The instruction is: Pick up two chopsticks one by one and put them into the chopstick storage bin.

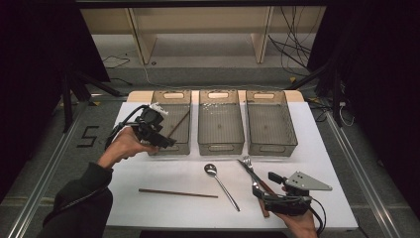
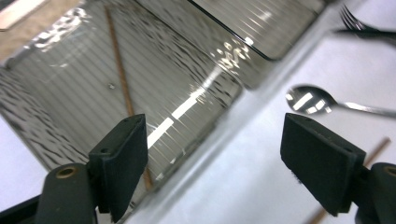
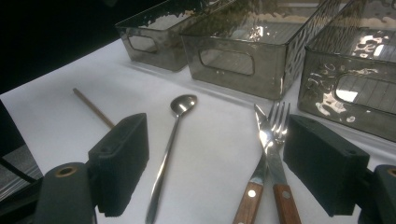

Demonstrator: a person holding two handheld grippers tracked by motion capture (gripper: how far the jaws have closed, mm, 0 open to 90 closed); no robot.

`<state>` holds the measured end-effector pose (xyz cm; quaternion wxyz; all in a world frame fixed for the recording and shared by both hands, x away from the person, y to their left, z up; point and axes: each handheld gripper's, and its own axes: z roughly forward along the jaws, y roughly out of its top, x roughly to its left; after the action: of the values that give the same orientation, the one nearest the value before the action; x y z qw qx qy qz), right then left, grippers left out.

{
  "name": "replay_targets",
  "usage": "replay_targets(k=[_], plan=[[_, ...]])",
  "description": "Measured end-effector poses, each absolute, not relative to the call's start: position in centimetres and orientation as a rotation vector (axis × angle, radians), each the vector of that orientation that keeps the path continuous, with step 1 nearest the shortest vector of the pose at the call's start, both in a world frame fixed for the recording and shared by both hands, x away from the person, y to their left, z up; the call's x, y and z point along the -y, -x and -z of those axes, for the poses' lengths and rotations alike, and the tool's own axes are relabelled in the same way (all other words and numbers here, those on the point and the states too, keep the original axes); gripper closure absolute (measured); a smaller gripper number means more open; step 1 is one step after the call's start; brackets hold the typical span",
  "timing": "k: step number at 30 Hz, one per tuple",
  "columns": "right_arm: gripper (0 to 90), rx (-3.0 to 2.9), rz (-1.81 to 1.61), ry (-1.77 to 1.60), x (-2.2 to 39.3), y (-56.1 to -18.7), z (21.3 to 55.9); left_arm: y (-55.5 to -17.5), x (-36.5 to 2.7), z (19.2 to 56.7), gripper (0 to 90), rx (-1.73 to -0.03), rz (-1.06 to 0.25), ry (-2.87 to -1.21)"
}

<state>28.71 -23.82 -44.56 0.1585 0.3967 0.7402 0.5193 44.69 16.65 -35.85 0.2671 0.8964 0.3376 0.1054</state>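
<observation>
A brown chopstick lies slanted inside the left bin, and it shows through the ribbed floor as chopstick. My left gripper hovers over that bin's front edge, open, with nothing between its pads. A second chopstick lies on the white table, with a spoon to its right. My right gripper rests low at the front right, open. The wooden-handled fork and knife lie on the table between its jaws, untouched.
Three smoky clear bins stand in a row at the back; the middle bin and right bin hold nothing I can see. The spoon and loose chopstick lie ahead of the right gripper. Dark floor and cables surround the table.
</observation>
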Motion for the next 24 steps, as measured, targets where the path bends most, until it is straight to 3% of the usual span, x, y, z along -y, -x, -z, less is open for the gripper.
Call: replay_targets(k=[17, 24], plan=[[23.1, -2.117, -1.484, -1.135, 23.8, -28.7, 44.6, -40.8, -15.2, 38.7, 19.2, -0.699, -0.193, -2.672], [23.1, -2.119, -1.483, -1.133, 23.8, -28.7, 44.6, -39.5, -14.9, 40.4, 23.1, -0.602, -0.149, -2.817]])
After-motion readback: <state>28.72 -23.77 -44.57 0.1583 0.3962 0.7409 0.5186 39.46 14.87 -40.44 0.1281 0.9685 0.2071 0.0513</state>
